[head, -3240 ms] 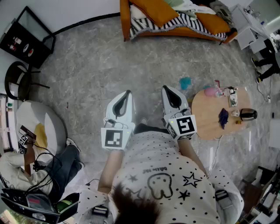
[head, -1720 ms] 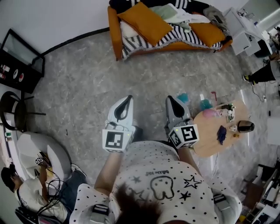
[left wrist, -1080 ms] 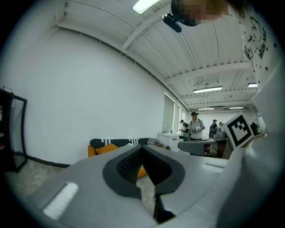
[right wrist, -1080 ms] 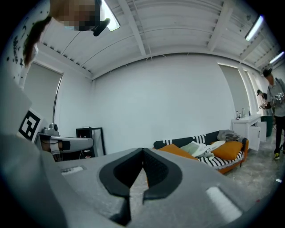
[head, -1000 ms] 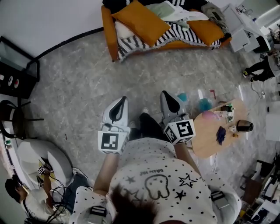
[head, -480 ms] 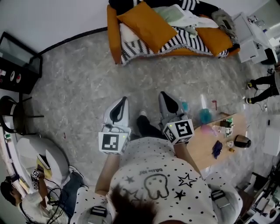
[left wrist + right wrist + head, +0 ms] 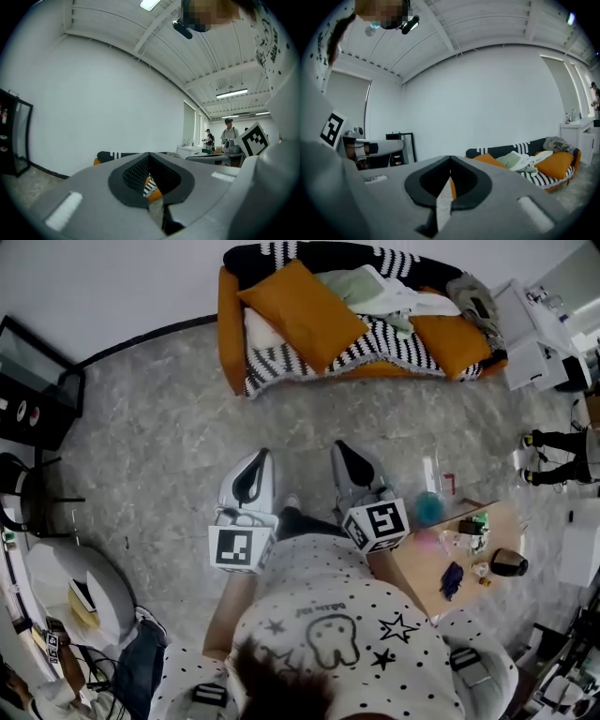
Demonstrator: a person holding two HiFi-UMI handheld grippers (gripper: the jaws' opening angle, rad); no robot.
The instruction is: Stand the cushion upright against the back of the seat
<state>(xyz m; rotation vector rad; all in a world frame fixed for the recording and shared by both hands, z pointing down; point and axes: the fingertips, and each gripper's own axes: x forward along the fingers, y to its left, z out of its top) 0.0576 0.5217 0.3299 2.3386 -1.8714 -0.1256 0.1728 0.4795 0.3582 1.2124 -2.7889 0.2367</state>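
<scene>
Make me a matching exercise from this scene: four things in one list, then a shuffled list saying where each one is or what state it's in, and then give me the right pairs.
Things:
1. big orange cushion
2. wooden table
3. left gripper
4. black cabinet

Place or state:
A. shut and empty, above the grey floor
B. left edge of the head view, by the wall
C. on the left end of the sofa
D. lower right of the head view

Pairs: 1-C, 2-D, 3-A, 4-B.
</scene>
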